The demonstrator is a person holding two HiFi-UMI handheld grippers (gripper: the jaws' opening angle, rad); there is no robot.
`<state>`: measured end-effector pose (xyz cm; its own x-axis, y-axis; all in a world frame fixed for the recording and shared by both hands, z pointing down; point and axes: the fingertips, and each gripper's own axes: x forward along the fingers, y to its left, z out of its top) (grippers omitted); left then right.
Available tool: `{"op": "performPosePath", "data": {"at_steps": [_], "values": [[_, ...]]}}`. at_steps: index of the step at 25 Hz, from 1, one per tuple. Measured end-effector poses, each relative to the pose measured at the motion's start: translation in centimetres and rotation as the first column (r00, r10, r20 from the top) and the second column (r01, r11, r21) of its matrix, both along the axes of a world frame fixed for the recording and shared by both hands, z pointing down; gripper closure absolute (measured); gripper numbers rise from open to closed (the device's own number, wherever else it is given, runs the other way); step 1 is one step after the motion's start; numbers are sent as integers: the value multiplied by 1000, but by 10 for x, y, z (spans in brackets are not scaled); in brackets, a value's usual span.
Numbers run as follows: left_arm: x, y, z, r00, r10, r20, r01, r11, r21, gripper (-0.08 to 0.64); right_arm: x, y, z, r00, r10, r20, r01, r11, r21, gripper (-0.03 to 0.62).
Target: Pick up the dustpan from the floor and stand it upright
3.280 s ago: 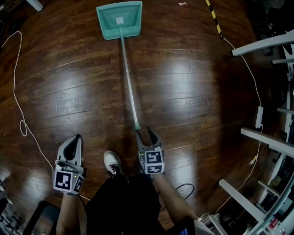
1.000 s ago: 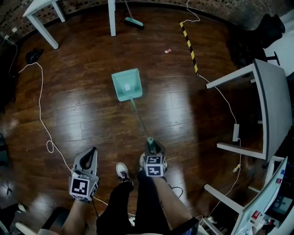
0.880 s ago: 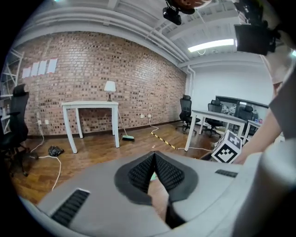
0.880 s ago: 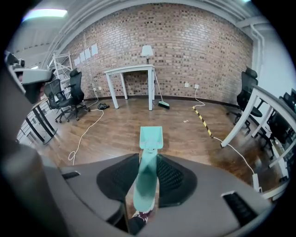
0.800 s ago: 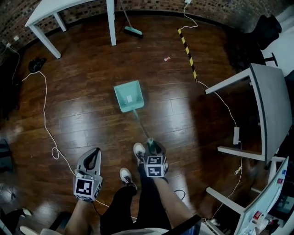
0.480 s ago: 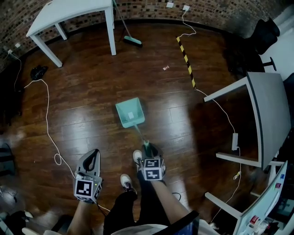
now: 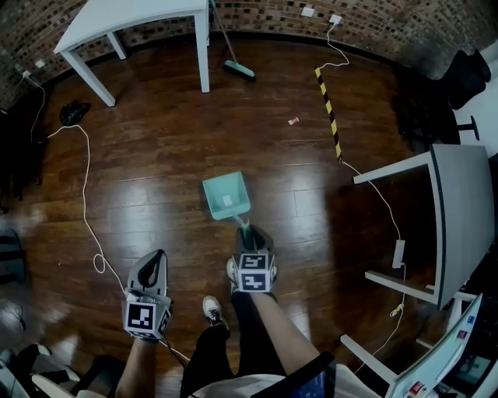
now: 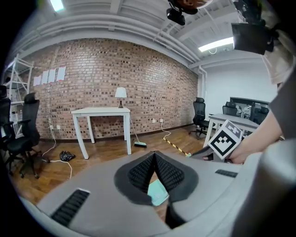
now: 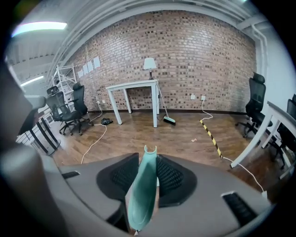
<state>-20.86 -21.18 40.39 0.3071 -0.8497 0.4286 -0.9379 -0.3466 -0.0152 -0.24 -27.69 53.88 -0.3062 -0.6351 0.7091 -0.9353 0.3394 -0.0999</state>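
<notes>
The teal dustpan (image 7: 226, 196) has its pan on the wooden floor, with its long handle (image 7: 243, 225) rising steeply toward me. My right gripper (image 7: 247, 232) holds the handle's top end. In the right gripper view the teal handle (image 9: 143, 185) runs between the two ribbed pads of the right gripper (image 9: 147, 159), and both pads still touch it while the jaws are opening slightly. My left gripper (image 7: 158, 255) hangs to the left, apart from the dustpan. Seen in the left gripper view, the left gripper (image 8: 154, 155) is shut on nothing, its pad tips meeting, with the dustpan (image 8: 158, 192) beyond them.
A white table (image 7: 132, 15) and a broom (image 7: 237, 68) stand at the back. Yellow-black tape (image 7: 327, 101) lies on the floor. A grey desk (image 7: 459, 210) fills the right side. A white cable (image 7: 82, 194) snakes along the left. The person's shoes (image 7: 210, 309) are below the grippers.
The right gripper has risen with the handle, which now stands steeper, and the pan has come closer to the feet. The left gripper rose too, still shut.
</notes>
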Motion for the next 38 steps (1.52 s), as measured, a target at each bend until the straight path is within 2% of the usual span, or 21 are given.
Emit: {"op": "performPosePath", "data": {"at_steps": [7,11,15,18,24,27,33,38], "values": [[-6,-21,3,998,-59,-13,59,998,-18,566,-14,-42,2,999,-47,4,47,999,16,472],[3,-30,6,999,-41,-6,41,999,-26,566,-22,-52,2,996,-80,25,80,997,-7,445],[12,-42,4,999,-40,-26,40,999,-29,566,-21,-52,-4,988,-151,-28,151,988,16,443],[18,-51,2,998,-41,-41,40,999,-20,566,-16,-50,-9,987,-158,-39,159,987,19,443],[29,-60,-2,998,-17,-59,16,1000,-9,566,3,-51,-29,996,-83,12,83,996,40,444],[35,-60,-12,998,-4,-61,5,1000,10,566,15,-52,-48,998,-49,42,46,997,66,614],[33,-55,-44,998,-12,-65,15,999,48,566,25,-41,-105,992,-48,116,30,988,153,613],[41,-31,-81,993,23,-118,-13,997,78,566,30,-26,-171,958,-27,285,-39,973,225,612]]}}
